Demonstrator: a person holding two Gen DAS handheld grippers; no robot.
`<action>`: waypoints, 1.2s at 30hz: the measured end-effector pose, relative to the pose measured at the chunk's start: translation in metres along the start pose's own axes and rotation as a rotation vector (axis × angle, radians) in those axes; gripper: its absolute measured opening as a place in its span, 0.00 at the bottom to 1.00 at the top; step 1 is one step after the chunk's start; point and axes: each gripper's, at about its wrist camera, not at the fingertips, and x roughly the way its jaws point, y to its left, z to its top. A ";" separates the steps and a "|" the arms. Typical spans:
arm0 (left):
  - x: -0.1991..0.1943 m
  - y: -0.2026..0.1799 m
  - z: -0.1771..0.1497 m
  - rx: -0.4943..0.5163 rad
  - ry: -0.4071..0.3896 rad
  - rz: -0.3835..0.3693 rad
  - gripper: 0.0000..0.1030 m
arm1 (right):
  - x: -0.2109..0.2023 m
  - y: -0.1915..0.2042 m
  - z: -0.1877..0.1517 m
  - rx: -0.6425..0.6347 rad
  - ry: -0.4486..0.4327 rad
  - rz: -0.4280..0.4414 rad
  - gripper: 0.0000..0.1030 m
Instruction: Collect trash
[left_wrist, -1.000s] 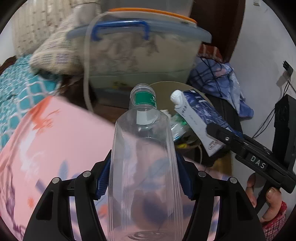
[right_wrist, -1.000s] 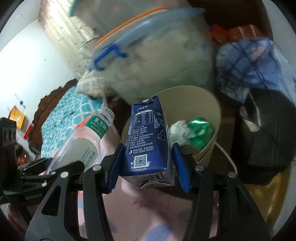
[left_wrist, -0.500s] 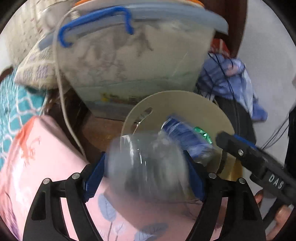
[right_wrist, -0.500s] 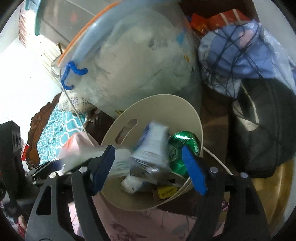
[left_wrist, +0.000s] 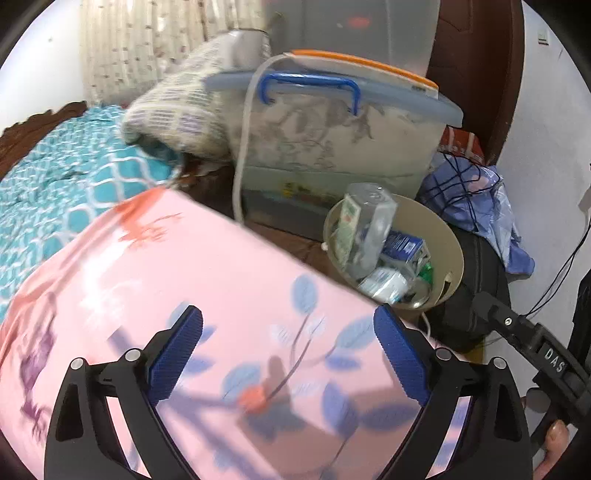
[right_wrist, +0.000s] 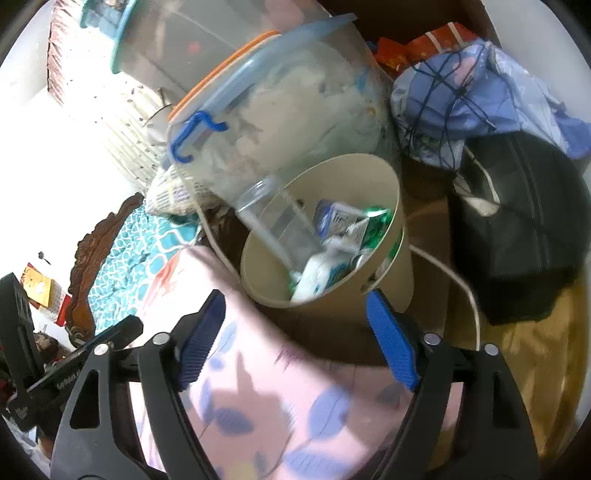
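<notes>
Beside the bed, the bin holds the bottle and carton. Left gripper and right gripper are wide open, empty. The tall bottle leans out and might tip the bin.

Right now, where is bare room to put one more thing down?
Free: the pink floral bedding under both open jaws. Crowded: the beige round bin, filled by a clear plastic bottle and a blue carton.

Bin sits on the floor past the bed's corner, storage box behind it. Inside — bottle leaning at left, carton to its right, smaller scraps beneath, likely wrappers. Bundled bag lies right of the bin.
</notes>
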 end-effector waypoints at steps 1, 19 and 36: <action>-0.014 0.006 -0.009 -0.012 -0.008 0.010 0.91 | -0.005 0.004 -0.004 -0.006 0.003 0.004 0.80; -0.186 0.059 -0.116 -0.086 -0.190 0.156 0.92 | -0.146 0.112 -0.103 -0.188 -0.087 0.049 0.95; -0.205 0.079 -0.102 0.015 -0.284 0.095 0.92 | -0.169 0.155 -0.110 -0.209 -0.172 -0.066 0.96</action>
